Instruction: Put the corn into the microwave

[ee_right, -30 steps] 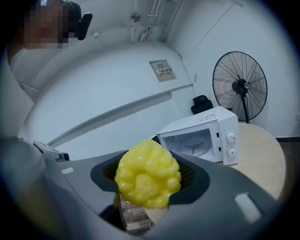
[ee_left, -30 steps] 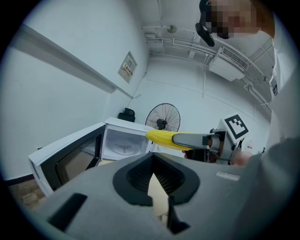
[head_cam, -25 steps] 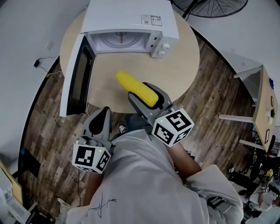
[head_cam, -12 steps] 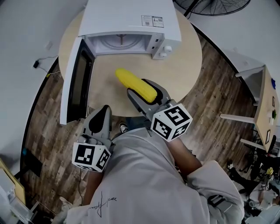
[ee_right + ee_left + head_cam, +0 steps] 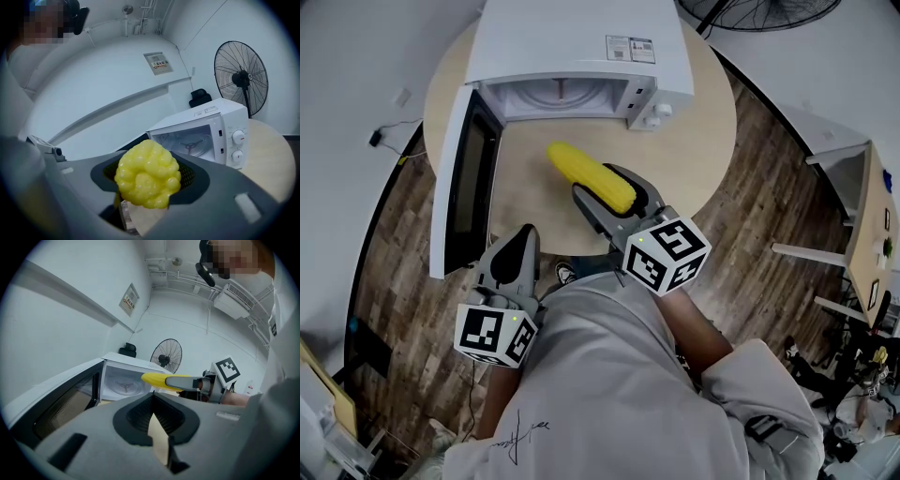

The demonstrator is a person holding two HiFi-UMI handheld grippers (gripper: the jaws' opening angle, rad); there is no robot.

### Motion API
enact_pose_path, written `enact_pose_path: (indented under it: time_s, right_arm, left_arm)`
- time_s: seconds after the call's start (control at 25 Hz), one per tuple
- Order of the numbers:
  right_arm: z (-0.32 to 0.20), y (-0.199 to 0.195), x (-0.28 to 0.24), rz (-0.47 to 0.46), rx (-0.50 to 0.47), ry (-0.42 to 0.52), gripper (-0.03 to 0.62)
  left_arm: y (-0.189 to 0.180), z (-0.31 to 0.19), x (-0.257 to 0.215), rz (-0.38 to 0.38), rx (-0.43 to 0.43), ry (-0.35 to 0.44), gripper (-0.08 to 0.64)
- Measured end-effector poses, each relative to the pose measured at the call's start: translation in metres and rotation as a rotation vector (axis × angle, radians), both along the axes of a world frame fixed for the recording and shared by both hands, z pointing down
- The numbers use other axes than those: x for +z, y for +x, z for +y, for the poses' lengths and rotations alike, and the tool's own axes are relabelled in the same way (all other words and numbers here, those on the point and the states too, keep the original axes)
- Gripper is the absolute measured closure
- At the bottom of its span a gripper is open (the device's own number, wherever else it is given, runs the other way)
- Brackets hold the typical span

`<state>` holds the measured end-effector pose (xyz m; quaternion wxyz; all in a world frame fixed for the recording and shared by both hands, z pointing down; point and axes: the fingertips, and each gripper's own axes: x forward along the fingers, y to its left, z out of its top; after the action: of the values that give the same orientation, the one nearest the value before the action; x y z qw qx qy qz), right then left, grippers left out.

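Note:
A yellow corn cob (image 5: 589, 176) is gripped near its rear end by my right gripper (image 5: 600, 185), over the round table in front of the microwave. Its knobbly end fills the space between the jaws in the right gripper view, corn (image 5: 147, 174). The white microwave (image 5: 581, 56) stands at the table's far side with its door (image 5: 461, 183) swung open to the left; the glass turntable (image 5: 187, 144) shows inside the cavity. My left gripper (image 5: 521, 246) hangs lower left off the table's near edge, jaws together with nothing in them. The left gripper view shows the corn (image 5: 157, 378) held out toward the open cavity (image 5: 123, 383).
The round tan table (image 5: 698, 155) carries the microwave; its control knobs (image 5: 654, 112) face me on the right. The open door juts past the table's left edge. A floor fan (image 5: 759, 14) stands behind, and another table (image 5: 872, 225) is far right on the wood floor.
My right gripper has carried the corn a little closer to the microwave's opening. The left gripper has barely shifted in the head view.

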<state>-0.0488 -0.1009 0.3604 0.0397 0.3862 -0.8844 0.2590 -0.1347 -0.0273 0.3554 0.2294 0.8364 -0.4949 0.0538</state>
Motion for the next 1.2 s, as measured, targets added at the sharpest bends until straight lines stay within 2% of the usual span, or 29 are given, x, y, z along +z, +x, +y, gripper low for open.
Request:
enact_pose_path:
  time_s: [0.28, 0.76, 1.0, 1.2]
  right_arm:
    - [-0.013, -0.005, 0.005, -0.007, -0.002, -0.014, 0.331]
    - [-0.033, -0.008, 0.021, -0.029, -0.001, -0.04, 0.331]
    - [-0.045, -0.006, 0.029, -0.023, 0.009, -0.046, 0.331]
    - [-0.055, -0.002, 0.038, -0.015, 0.024, -0.054, 0.331]
  left_arm:
    - [-0.002, -0.008, 0.0, -0.002, 0.007, -0.012, 0.571]
    - [0.005, -0.018, 0.006, 0.041, 0.014, -0.05, 0.571]
    - [0.006, -0.024, 0.006, -0.017, 0.022, -0.037, 0.571]
    - [0.013, -0.026, 0.006, -0.019, 0.036, -0.039, 0.571]
